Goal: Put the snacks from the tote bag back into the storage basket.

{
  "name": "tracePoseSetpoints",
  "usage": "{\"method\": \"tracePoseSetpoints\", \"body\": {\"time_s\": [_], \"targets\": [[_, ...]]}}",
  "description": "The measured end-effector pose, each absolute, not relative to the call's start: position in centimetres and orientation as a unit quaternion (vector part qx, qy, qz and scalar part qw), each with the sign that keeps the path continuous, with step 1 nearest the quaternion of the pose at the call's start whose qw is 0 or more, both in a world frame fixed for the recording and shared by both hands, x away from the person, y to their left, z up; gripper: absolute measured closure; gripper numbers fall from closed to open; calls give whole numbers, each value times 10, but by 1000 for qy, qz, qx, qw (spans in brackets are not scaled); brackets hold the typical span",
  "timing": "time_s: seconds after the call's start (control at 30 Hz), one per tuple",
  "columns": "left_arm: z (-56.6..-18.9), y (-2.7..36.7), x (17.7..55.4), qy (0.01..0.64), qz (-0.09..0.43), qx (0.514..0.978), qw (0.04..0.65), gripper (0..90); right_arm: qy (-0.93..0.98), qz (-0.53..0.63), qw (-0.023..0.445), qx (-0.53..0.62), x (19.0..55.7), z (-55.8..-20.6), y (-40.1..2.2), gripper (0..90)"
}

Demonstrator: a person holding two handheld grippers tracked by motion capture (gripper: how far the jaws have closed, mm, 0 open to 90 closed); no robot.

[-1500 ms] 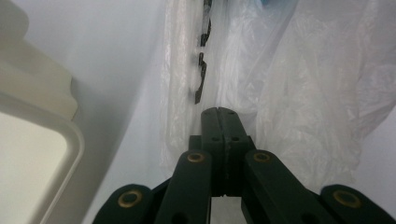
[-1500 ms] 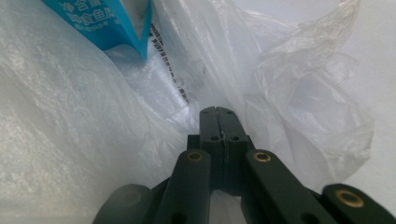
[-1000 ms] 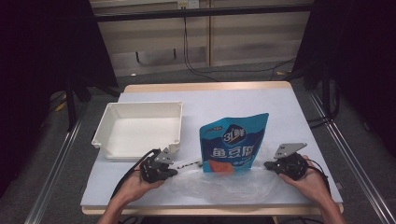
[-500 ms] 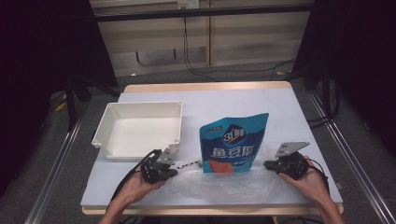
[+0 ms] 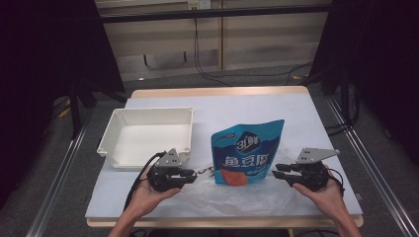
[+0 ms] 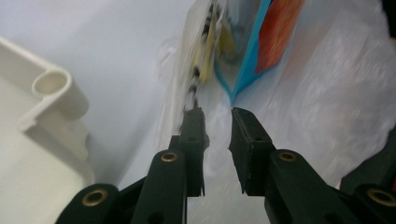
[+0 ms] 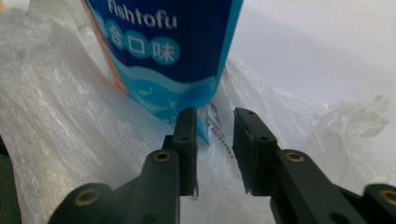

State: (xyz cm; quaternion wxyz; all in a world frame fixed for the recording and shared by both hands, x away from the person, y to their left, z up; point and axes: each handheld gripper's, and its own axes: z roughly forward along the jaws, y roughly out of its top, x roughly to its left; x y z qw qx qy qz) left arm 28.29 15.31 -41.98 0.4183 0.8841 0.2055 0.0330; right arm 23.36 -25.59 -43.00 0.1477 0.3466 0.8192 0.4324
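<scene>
White sheeting covers the table point(image 5: 316, 123), with dark surroundings and a wooden wall panel at the far side. A blue snack pouch point(image 5: 247, 153) stands upright near the table's centre, its base resting in a clear plastic bag point(image 5: 232, 197) that is spread flat toward the near edge.

The high view shows the left gripper point(image 5: 190, 176) just left of the pouch and the right gripper point(image 5: 276, 171) just right of it, both jaw sets aimed inward at the pouch base. A white tray point(image 5: 111, 143) sits to the far left, close behind the left gripper.

The left gripper view point(image 6: 217, 114) adds detail that the high view lacks: the jaws stand parted after just having been opening, with bag film lying loose in the gap and a printed bag edge beside the left pad. A tray corner point(image 6: 51, 88) appears at its left, and the pouch corner point(image 6: 261, 51) lies ahead.

The right gripper view point(image 7: 215, 114) shows the lettering "fishtofu" on the pouch point(image 7: 168, 46). Its jaws are likewise parted, having just been opening, with crumpled film point(image 7: 60, 116) between and around them, unclamped.
</scene>
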Motion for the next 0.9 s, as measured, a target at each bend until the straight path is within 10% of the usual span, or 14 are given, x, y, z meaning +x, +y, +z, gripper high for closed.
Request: {"method": "tracePoseSetpoints", "body": {"time_s": [0.9], "targets": [[-461,75,252,167,-14,902,397,785,873,371,62,311,212,-477,-210,835]]}}
